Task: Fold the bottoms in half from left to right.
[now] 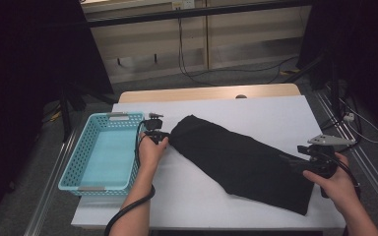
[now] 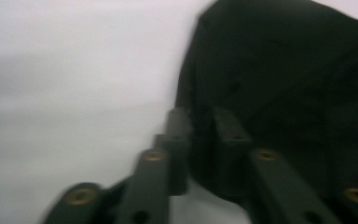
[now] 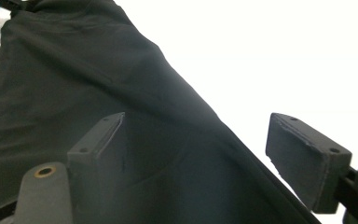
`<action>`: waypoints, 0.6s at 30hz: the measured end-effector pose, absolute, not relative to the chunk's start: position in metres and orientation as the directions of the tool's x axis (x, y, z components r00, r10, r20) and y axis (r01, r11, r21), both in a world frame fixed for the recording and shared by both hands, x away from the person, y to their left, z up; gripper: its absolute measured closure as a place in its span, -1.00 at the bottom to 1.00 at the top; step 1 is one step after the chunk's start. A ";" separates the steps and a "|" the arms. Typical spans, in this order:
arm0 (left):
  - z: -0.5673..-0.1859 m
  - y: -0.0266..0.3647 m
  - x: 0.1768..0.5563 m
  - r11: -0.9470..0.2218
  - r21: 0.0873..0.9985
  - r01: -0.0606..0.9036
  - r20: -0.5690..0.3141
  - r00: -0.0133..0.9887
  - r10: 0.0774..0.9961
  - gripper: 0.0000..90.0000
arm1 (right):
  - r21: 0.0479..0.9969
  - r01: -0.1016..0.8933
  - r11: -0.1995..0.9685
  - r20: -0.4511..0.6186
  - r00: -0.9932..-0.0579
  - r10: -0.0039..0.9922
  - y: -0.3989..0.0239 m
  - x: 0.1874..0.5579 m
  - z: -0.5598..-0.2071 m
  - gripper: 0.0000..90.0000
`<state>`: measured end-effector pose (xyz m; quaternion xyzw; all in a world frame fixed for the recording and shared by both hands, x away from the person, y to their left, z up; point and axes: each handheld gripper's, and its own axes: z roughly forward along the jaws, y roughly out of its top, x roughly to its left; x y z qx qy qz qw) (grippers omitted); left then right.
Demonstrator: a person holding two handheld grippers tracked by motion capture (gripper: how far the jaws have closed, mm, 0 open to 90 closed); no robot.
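Note:
A long black cloth [image 1: 241, 160] lies folded and slanted across the white table cover [image 1: 256, 113], from the middle left to the near right. My left gripper [image 1: 166, 134] is at its far left end. In the left gripper view the jaws stand close together with the cloth's [image 2: 284, 70] edge pinched between them, so the left gripper [image 2: 201, 122] is shut on it. My right gripper [image 1: 301, 153] is at the cloth's near right end. Its jaws stand wide apart, and the right gripper [image 3: 200, 140] straddles the cloth's [image 3: 74, 70] edge without pressing it.
A light blue perforated basket [image 1: 98, 118], with nothing in it, sits at the table's left edge, right beside my left hand. White cover shows in front of and behind the cloth. Cables and dark stands surround the table on the floor.

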<state>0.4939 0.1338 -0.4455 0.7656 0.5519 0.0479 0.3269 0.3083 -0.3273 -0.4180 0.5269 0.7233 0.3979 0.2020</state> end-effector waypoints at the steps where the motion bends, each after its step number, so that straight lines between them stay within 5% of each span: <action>1: -0.445 0.133 0.494 -0.184 0.553 0.812 -0.285 0.392 0.875 0.79 | 0.787 0.604 0.126 0.129 -0.360 0.924 -0.328 0.309 -0.418 -0.54; 18: -0.418 0.143 0.505 -0.167 0.587 0.792 -0.244 0.370 0.896 0.88 | 0.778 0.610 0.150 0.125 -0.384 0.915 -0.323 0.309 -0.426 -0.57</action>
